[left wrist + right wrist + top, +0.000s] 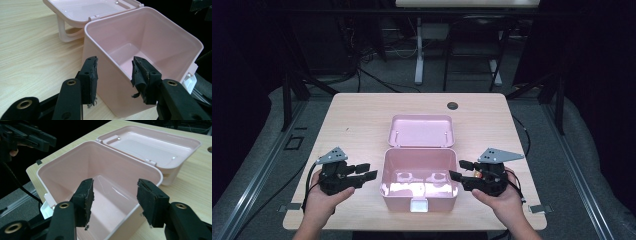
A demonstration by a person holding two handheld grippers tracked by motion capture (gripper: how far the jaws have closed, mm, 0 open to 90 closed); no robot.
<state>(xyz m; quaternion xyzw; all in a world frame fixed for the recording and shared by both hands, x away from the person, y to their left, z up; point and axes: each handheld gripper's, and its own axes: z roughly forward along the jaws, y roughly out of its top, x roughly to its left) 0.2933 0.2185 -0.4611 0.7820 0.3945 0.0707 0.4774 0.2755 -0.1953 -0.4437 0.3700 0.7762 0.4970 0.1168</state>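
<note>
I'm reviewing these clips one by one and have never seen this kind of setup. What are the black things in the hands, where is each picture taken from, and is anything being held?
A person sits at a wooden table and holds a hand-operated claw in each hand: the left claw and the right claw. The high view looks down from above the person's side. The other two pictures come from cameras riding on each claw, looking along its two black jaws. Between the claws stands a pink plastic box, its hinged lid folded open behind it and a white latch at the front. Both claws are open beside the box's walls, holding nothing.
</note>
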